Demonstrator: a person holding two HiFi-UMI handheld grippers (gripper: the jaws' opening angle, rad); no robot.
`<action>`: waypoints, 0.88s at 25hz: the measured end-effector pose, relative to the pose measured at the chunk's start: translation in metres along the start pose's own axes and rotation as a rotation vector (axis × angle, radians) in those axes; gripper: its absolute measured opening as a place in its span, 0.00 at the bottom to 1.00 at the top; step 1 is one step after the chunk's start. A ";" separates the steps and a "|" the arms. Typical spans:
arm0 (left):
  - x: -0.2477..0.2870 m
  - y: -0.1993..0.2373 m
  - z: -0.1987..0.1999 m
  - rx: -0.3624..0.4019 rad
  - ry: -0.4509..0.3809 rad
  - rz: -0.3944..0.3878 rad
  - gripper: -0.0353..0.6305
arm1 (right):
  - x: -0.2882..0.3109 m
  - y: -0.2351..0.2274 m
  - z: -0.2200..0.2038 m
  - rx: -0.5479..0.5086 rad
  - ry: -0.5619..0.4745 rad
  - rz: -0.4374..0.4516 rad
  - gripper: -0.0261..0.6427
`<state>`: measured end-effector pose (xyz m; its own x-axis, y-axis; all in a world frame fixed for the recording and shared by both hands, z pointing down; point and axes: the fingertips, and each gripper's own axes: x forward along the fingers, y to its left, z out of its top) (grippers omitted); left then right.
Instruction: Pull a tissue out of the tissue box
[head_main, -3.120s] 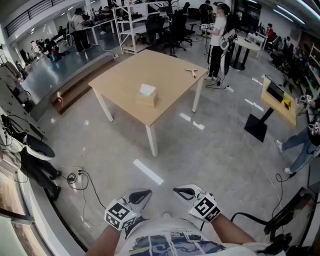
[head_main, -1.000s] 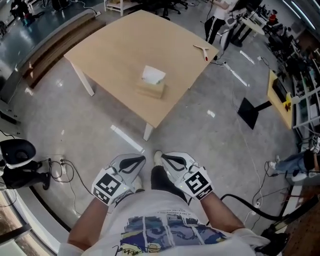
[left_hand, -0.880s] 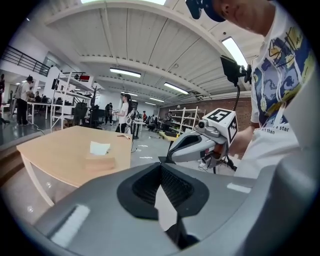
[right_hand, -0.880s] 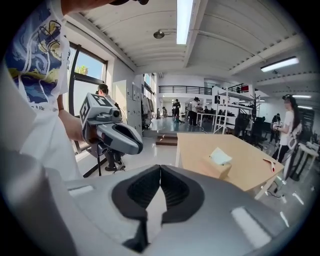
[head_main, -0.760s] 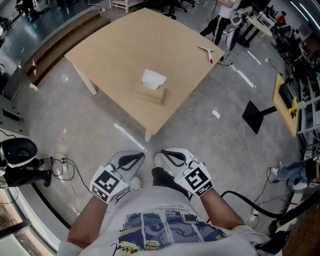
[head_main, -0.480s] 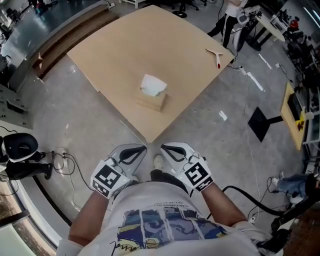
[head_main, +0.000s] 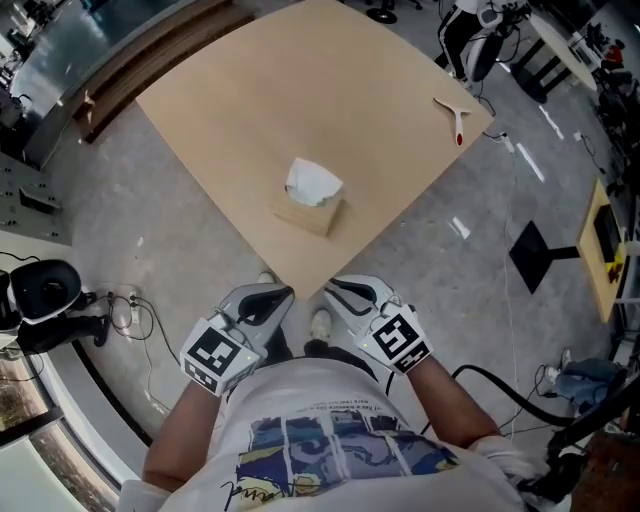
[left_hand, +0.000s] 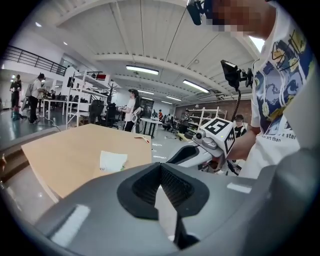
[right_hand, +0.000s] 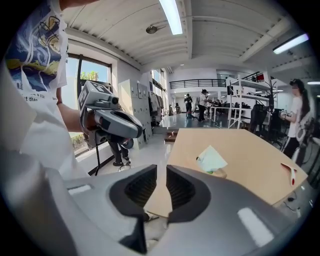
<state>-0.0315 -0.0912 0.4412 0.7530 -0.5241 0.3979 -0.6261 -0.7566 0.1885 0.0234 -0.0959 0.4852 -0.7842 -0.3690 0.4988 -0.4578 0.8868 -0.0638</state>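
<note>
First, check the left gripper (head_main: 283, 293): its jaws are closed tip to tip with nothing between them, and it hangs low in front of your body, just short of the near corner of the table (head_main: 250, 90). The tissue box (head_main: 310, 212) stands on the table a little way in from that corner, well apart from both grippers, with one tissue (head_main: 313, 182) standing up out of its top. The right gripper (head_main: 333, 286) sits just beside the left one; its jaws have just been opening and now stand a narrow gap apart, empty. The step in hand is judged to be the approach. Bring one gripper over the box from above, widen its jaws before arrival, and close only on the raised peak of the tissue, not on the cardboard. The box looks light and may lift with the sheet, so hold it down with the other gripper, then draw the tissue straight up. Note what cannot be read: the slot is covered by the tissue, any sheets folded below it are hidden, and the small red-tipped item (head_main: 452, 112) near the far right corner is too small to identify
</note>
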 end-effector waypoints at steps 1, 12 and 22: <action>0.003 0.007 0.002 -0.002 -0.002 -0.004 0.06 | 0.006 -0.009 0.001 -0.002 0.004 -0.009 0.11; 0.013 0.082 0.033 0.072 0.004 -0.088 0.06 | 0.065 -0.103 0.013 0.061 0.075 -0.165 0.18; 0.029 0.130 0.037 0.078 0.036 -0.161 0.06 | 0.095 -0.189 0.002 0.200 0.091 -0.281 0.25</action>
<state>-0.0835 -0.2194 0.4435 0.8338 -0.3800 0.4004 -0.4792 -0.8584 0.1832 0.0343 -0.2987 0.5432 -0.5797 -0.5560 0.5956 -0.7300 0.6791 -0.0766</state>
